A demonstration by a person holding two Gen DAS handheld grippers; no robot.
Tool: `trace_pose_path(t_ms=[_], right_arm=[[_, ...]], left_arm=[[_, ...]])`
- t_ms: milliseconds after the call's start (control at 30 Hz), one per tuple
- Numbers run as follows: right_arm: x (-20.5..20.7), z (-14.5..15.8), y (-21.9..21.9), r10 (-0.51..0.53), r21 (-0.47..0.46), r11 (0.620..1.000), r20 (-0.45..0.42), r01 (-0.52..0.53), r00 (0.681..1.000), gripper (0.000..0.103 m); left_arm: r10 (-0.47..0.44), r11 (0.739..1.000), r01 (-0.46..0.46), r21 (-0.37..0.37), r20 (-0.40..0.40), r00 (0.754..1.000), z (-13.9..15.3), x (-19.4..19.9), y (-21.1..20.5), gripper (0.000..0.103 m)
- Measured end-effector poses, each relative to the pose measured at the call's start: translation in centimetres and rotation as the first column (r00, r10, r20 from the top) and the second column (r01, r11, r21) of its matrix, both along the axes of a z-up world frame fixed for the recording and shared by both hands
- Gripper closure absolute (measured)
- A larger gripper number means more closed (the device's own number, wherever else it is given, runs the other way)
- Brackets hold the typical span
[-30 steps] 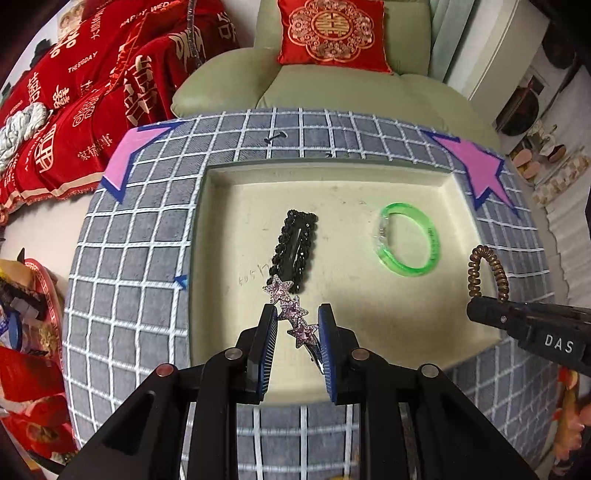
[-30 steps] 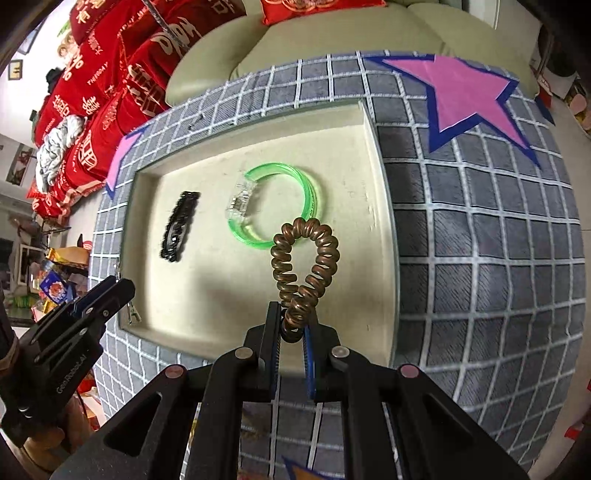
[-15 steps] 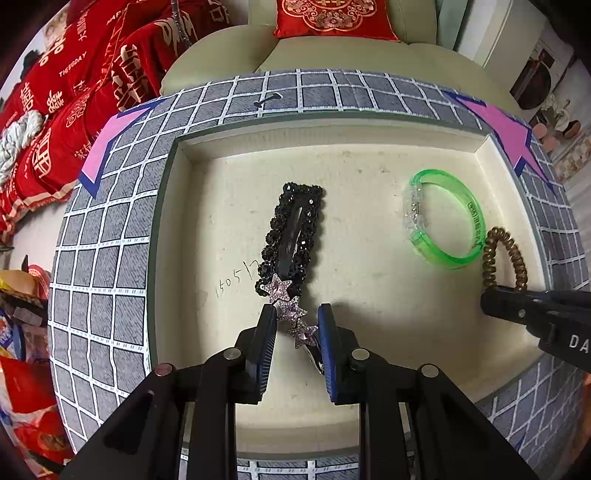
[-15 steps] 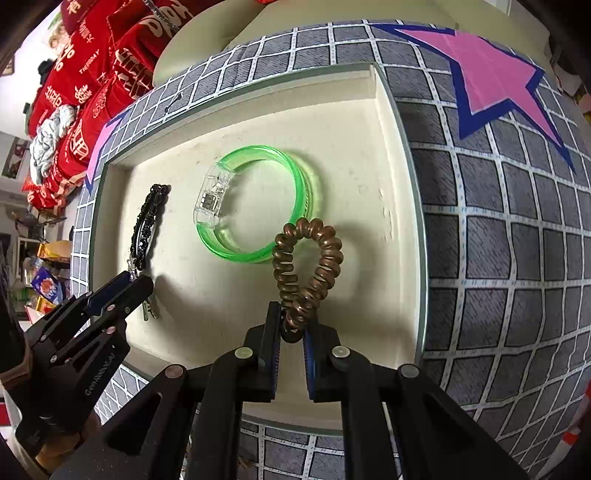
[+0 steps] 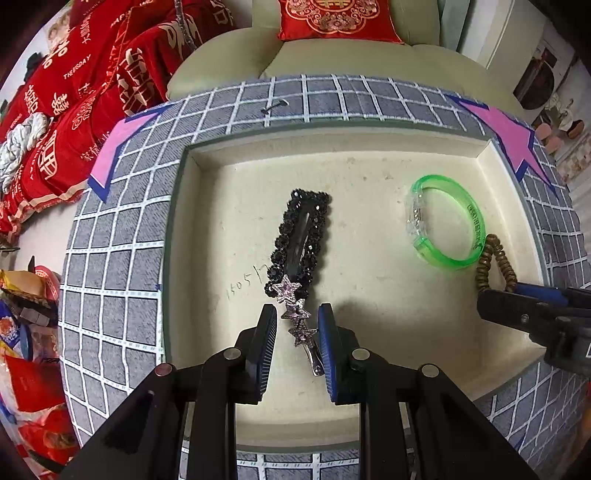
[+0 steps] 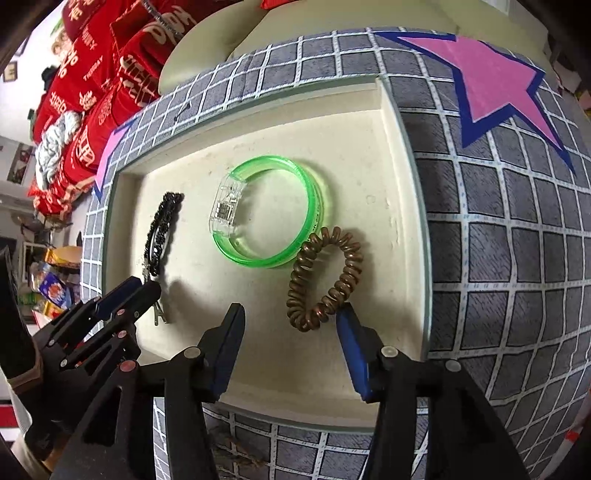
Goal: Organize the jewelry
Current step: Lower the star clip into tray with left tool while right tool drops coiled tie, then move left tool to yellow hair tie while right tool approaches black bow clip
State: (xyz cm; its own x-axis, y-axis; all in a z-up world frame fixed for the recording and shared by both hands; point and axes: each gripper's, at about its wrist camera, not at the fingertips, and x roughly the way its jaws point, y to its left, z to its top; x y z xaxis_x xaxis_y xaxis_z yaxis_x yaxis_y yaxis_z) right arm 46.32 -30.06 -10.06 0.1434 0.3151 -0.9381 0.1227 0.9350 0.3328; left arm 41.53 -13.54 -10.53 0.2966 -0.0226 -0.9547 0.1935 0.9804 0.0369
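Note:
A cream tray (image 5: 369, 155) sits on a grey checked cloth. In it lie a black beaded hair clip (image 5: 301, 236), a green bangle (image 5: 445, 221) and a brown spiral hair tie (image 6: 323, 275). My left gripper (image 5: 297, 334) is open around a purple star hair clip (image 5: 295, 317) that lies on the tray floor, its tip over the black clip's near end. My right gripper (image 6: 290, 321) is open, its fingers either side of the spiral tie, which rests on the tray beside the bangle (image 6: 267, 212). The black clip also shows in the right wrist view (image 6: 162, 230).
The tray's raised walls (image 6: 406, 155) ring the jewelry. Pink stars (image 6: 491, 85) mark the cloth corners. A pale green sofa with a red cushion (image 5: 338, 18) stands behind, red fabric (image 5: 74, 92) at the left, snack packets (image 5: 22, 332) on the floor.
My right gripper has opened and let the spiral hair tie go onto the tray beside the bangle. My left gripper has opened wider, and the star clip now lies on the tray.

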Motion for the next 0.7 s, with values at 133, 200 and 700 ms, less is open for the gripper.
trace_pose_path(t_ms=[133, 200, 700], right_arm=[[-0.4, 1.2, -0.5, -0.021, 0.022, 1.0, 0.021, 0.021, 1.0, 0.045], [-0.5, 1.9, -0.5, -0.026, 0.033, 0.999, 0.032, 0.025, 0.999, 0.045], [-4.2, 6.6, -1.1, -0.088, 0.098, 0.992, 0.103, 0.078, 0.991, 0.019]], left_arm=[[0.016, 1.0, -0.016, -0.002, 0.047, 0.999, 1.3, -0.4, 0.4, 0.007], [0.014, 1.0, -0.014, -0.01, 0.076, 0.997, 2.2, -0.6, 0.4, 0.007], [0.0, 1.0, 0.003, -0.03, 0.099, 0.995, 5.7, -4.8, 2.2, 0.0]])
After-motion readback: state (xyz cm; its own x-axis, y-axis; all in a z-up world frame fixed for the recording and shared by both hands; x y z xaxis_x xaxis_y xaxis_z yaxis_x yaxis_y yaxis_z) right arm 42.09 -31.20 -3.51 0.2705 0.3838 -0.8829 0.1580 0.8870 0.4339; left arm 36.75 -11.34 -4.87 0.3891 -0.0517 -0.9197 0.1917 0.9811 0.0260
